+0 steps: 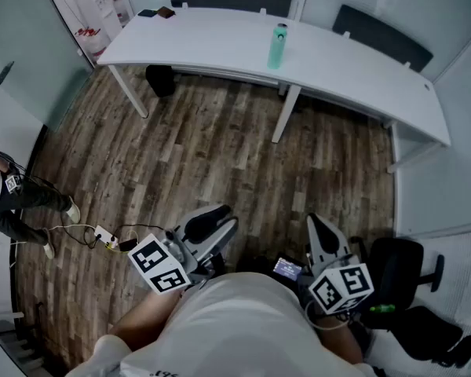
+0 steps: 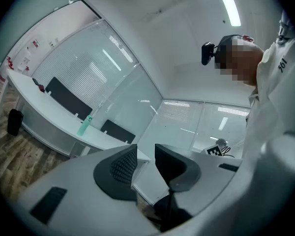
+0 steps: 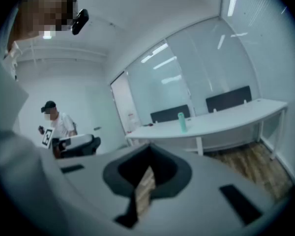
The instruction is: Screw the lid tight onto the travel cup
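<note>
Travel cup (image 1: 278,45) — upright on the far tabletop (image 1: 220,42), well apart from both tools, so nothing is gripped yet: left tool (image 2: 145,163) slightly spread and empty, right tool (image 3: 146,171) pressed together on nothing — approach pending.

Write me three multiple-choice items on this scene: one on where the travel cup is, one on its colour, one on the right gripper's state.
1. The travel cup stands:
A) on the white table
B) on a shelf
C) in a box

2. The cup's colour is:
A) red
B) pale green
C) black

3. The right gripper is:
A) spread wide
B) clamped on the cup
C) shut, with nothing between its jaws

Key:
1 A: the head view shows it upright on the tabletop.
2 B: it looks pale green in all three views.
3 C: the right gripper view shows the jaws together and empty.
</note>
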